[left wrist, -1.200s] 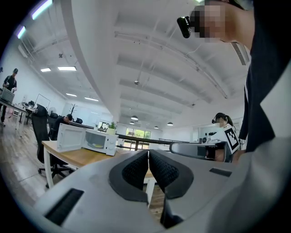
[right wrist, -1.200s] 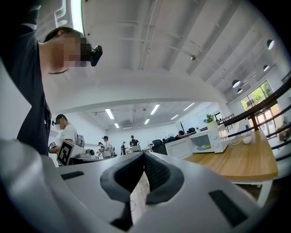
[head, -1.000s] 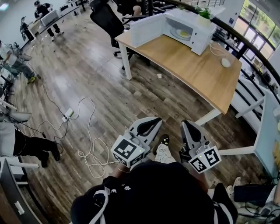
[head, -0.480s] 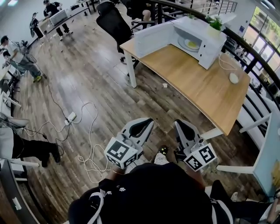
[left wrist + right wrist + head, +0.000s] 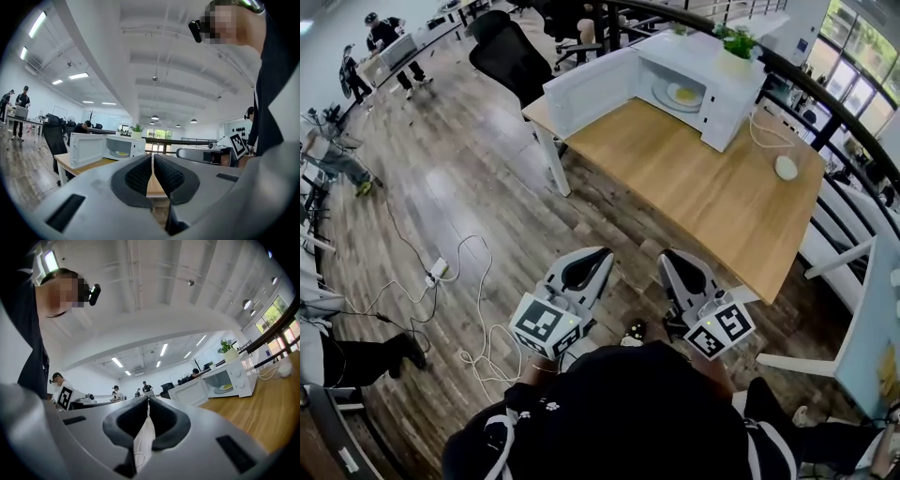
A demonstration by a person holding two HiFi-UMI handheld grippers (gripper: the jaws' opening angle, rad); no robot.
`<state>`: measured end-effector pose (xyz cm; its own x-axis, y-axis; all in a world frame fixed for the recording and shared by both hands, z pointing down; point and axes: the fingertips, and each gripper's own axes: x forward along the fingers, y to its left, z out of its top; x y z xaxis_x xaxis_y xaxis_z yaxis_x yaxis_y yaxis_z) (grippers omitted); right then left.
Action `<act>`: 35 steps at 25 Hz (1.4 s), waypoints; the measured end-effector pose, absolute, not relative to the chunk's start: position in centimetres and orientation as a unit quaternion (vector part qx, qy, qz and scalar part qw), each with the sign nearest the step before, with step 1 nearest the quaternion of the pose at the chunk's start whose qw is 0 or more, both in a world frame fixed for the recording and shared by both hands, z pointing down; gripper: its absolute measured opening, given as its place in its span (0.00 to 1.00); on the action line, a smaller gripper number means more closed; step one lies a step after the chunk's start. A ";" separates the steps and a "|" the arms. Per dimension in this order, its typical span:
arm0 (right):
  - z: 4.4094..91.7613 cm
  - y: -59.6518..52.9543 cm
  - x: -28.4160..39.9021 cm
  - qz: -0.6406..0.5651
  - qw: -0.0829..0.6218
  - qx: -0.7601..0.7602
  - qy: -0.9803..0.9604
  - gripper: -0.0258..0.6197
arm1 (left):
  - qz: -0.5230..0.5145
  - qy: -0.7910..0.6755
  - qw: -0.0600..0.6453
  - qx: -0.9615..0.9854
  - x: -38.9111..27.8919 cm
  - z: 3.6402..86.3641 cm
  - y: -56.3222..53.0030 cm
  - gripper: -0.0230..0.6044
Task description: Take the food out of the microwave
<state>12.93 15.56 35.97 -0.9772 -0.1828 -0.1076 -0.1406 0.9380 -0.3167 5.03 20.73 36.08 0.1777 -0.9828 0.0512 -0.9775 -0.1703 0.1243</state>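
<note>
Yellow food (image 5: 684,94) on a round plate (image 5: 667,97) is seen inside the boxy white microwave (image 5: 727,70), upper centre of the head view. Its door (image 5: 591,92) is swung open. The microwave is set on a smooth light-wood table (image 5: 712,187) over dark plank flooring (image 5: 469,169). The left gripper (image 5: 596,259) and right gripper (image 5: 671,262) are held at lower centre.

In the left gripper view, ribbed black pads (image 5: 138,176) are pressed together on nothing, with the microwave seen at centre left.

In the right gripper view, the jaws are likewise clenched and empty, with the microwave seen at centre right.
</note>
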 end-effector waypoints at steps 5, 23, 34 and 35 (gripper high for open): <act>36.1 11.9 13.9 -0.158 0.073 -0.097 0.980 0.07 | -0.022 -0.630 0.072 0.773 5.7 36.2 17.0 0.07; 37.1 5.0 18.0 -0.168 0.089 -0.170 0.967 0.13 | 0.016 -0.580 0.073 0.811 8.9 36.4 9.2 0.08; 37.1 -0.5 15.5 -0.151 0.085 -0.203 0.964 0.15 | 0.001 -0.557 0.077 0.827 5.1 37.2 2.7 0.13; 37.2 -1.3 15.0 -0.147 0.082 -0.209 0.963 0.15 | -0.003 -0.554 0.077 0.829 4.4 37.3 1.6 0.13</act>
